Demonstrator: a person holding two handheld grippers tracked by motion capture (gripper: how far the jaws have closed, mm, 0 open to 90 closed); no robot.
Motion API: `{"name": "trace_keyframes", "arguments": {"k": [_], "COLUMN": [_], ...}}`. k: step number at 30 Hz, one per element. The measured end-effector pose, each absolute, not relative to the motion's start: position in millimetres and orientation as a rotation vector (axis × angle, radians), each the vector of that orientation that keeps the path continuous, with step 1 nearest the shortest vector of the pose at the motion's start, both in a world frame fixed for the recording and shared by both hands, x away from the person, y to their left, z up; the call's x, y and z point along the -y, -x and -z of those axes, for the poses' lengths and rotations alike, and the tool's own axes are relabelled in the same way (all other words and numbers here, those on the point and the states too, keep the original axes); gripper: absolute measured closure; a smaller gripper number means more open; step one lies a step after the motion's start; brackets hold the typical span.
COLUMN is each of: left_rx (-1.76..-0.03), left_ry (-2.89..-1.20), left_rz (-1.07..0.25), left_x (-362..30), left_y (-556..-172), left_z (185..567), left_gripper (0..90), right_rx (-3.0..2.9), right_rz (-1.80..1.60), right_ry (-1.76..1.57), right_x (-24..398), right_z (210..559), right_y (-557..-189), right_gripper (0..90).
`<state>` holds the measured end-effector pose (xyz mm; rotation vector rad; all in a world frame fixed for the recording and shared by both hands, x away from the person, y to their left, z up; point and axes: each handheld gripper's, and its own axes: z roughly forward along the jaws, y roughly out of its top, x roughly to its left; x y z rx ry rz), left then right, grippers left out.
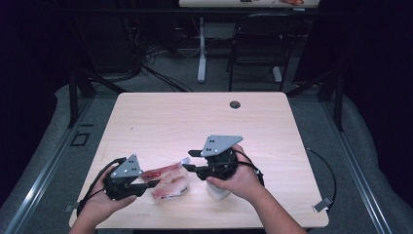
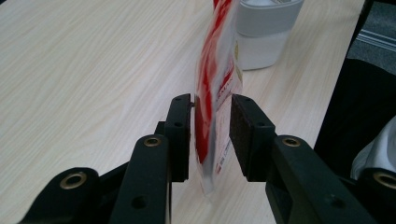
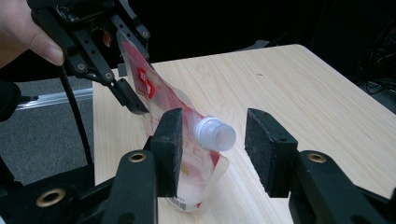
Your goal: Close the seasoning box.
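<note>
**Pouch held at one end, cap sits between open right tongs**

Left tongs (image 2: 212, 135) clamp the flat end of the red-and-white pouch (image 3: 159, 100), holding it up off the desk (image 1: 160, 117). Its long axis slants down toward the right tongs (image 3: 212, 149), whose jaws gape wide with the white cap (image 3: 215, 133) between them, untouched. A white cup (image 2: 264, 32) stands just beyond; nothing blocks the cap.

Each black gripper (image 1: 155, 184) carries a grey three-cornered plate with small holes, brass-ringed pivots, matte pads, and a trailing black cable.
</note>
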<state>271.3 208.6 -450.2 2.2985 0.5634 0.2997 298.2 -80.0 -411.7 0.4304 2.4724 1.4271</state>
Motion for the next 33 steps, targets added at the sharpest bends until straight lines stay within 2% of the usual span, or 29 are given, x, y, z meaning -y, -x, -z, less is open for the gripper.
{"name": "trace_keyframes", "arguments": {"k": [10, 22, 33], "left_rx": [-0.591, -0.565, -0.575], "left_ry": [-2.295, -2.319, -2.33], "left_rz": [-0.302, -0.304, -0.336], "left_x": [-209, -206, -202], "left_y": [-272, -270, -271], "left_z": [448, 447, 445], "left_gripper": [70.6, 88.4, 90.0], "right_rx": [-2.453, -2.421, -2.348], "right_rz": [-1.431, -1.442, -1.488], "right_ry": [-0.435, -0.479, -0.554], "right_x": [87, 108, 140], "right_z": [409, 414, 418], "right_y": [-296, -291, -286], "right_gripper": [57.0, 57.0, 56.9]}}
